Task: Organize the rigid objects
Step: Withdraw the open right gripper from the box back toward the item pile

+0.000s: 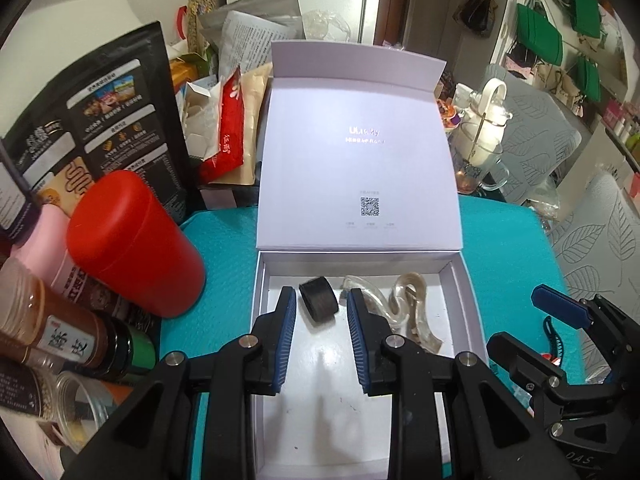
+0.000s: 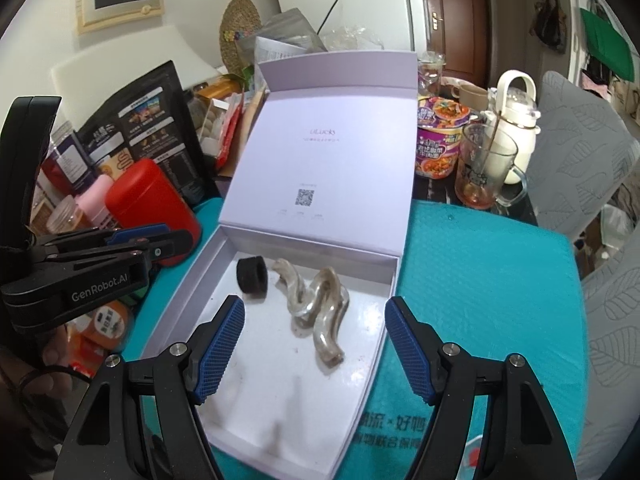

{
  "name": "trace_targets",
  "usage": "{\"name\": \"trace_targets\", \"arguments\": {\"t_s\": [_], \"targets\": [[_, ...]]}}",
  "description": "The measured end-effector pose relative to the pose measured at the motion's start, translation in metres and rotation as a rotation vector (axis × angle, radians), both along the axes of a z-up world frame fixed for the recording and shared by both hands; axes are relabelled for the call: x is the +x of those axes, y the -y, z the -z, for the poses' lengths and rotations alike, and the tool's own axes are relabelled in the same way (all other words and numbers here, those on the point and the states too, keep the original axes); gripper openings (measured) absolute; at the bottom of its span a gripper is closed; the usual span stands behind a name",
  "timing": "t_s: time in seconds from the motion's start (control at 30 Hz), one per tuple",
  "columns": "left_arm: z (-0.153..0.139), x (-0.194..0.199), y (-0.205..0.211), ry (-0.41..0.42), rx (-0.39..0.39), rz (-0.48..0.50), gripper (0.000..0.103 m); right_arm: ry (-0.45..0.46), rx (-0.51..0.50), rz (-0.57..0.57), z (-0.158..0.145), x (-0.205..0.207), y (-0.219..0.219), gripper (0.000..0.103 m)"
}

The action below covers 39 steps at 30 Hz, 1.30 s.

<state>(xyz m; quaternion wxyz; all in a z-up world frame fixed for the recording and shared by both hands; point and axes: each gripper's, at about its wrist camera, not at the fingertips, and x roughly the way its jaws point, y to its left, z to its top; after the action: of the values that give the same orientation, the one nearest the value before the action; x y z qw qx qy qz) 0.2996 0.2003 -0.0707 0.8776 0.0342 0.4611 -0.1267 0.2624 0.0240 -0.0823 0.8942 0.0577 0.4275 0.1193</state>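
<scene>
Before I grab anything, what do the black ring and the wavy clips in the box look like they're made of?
Black ring: matte, dull and faintly textured, with no glare; probably rubber or matte plastic. Wavy clips: glossy translucent beige with bright highlights, likely hard plastic or acrylic. White box: smooth coated cardboard, lightly reflective.

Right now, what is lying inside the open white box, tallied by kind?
Black ring: 1
Clear wavy hair clips: 2, though they overlap, so the count is my best reading
Total: 3 things in the white box

Both grippers, left and right, are open and hold nothing.
</scene>
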Motion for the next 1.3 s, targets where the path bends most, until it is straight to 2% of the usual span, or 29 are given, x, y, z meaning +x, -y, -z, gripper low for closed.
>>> {"name": "trace_targets", "arguments": {"t_s": [0.53,1.3], "targets": [[-0.054,-0.067,0.009,0.075,-0.02,-0.066,0.026,0.087,-0.006,-0.034,-0.055,-0.062,0.021,0.074],[-0.095,-0.19,0.063,0.147,-0.007,-0.168,0.026,0.169,0.031,-0.16,-0.09,-0.167,0.086,0.074]]}}
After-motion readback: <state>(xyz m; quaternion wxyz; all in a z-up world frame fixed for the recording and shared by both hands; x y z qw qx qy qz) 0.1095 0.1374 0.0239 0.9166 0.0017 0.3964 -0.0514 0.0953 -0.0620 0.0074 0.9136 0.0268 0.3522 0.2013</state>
